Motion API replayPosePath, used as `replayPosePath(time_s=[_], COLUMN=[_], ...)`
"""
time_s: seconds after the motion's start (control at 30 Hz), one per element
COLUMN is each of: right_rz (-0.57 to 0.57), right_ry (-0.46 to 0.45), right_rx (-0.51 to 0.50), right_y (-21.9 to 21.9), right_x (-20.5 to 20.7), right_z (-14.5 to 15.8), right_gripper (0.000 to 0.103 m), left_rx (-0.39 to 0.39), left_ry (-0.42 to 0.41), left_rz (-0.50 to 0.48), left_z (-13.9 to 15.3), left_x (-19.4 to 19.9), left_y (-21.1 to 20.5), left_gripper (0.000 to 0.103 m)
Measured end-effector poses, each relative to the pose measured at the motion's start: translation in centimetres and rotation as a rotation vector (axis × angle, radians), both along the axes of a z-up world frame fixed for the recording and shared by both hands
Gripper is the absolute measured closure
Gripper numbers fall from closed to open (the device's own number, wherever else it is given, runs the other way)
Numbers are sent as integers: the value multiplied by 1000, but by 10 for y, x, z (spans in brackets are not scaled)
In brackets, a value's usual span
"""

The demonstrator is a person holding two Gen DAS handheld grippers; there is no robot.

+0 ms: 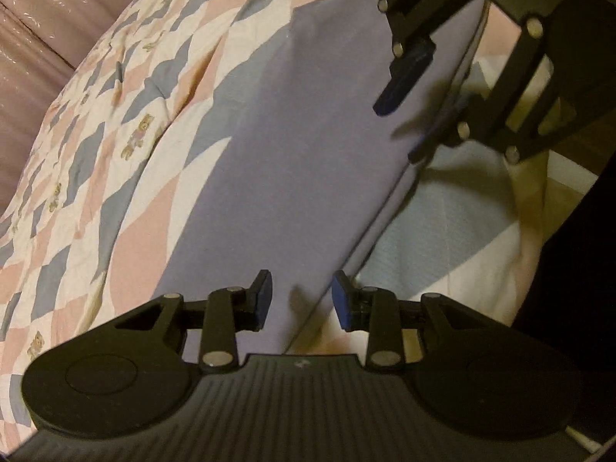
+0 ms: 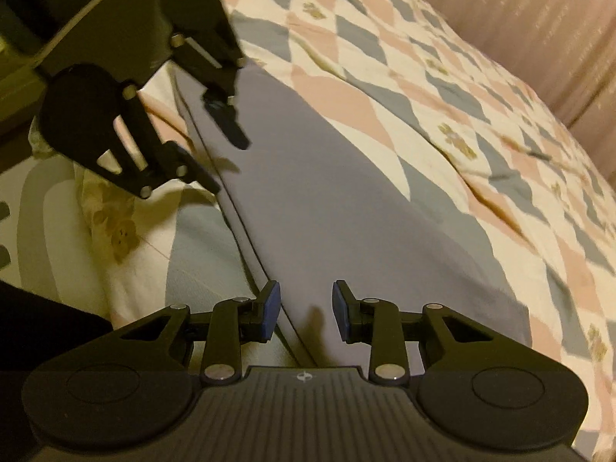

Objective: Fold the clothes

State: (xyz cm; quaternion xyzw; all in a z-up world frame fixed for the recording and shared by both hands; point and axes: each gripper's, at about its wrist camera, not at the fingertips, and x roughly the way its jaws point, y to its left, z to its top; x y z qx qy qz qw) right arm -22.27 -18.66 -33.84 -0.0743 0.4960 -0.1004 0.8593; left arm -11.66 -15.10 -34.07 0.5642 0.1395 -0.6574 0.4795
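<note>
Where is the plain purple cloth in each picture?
Left wrist view: the flat purple-grey cloth runs up the middle, from the left gripper to the top.
Right wrist view: it crosses diagonally, upper left to bottom centre.
Shared landmark: the pink, blue and cream diamond-patterned quilt underneath.

A folded garment [image 1: 308, 146] lies flat on the quilt [image 1: 115, 154] covering the bed, near its edge (a padded headboard [image 1: 30, 38] rises behind). The left gripper [image 1: 302, 300] and right gripper [image 2: 306, 310] hover over the garment's near edge.
</note>
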Motion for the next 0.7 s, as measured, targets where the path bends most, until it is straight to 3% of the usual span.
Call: replayPosePath(time_s=[0.07, 0.27, 0.37, 0.47, 0.57, 0.7], right_rz=[7, 33, 65, 107, 120, 152], right_ry=[7, 50, 66, 77, 49, 52], right_rx=[-10, -29, -58, -104, -131, -140], right_y=[2, 5, 10, 16, 19, 25], right_x=[4, 12, 13, 14, 8, 3], right_z=[-4, -19, -24, -29, -23, -23], right_gripper=[71, 73, 78, 103, 103, 103], left_rx=[23, 44, 44, 14, -2, 43], left_ry=[-19, -81, -101, -116, -116, -138], left_rz=[-35, -127, -165, -182, -188, -196], left_z=[-6, -23, -26, -20, -12, -33], left_x=[-3, -9, -10, -10, -10, -18], left_y=[-2, -3, -2, 5, 13, 16], left_gripper=[80, 83, 103, 103, 103, 103])
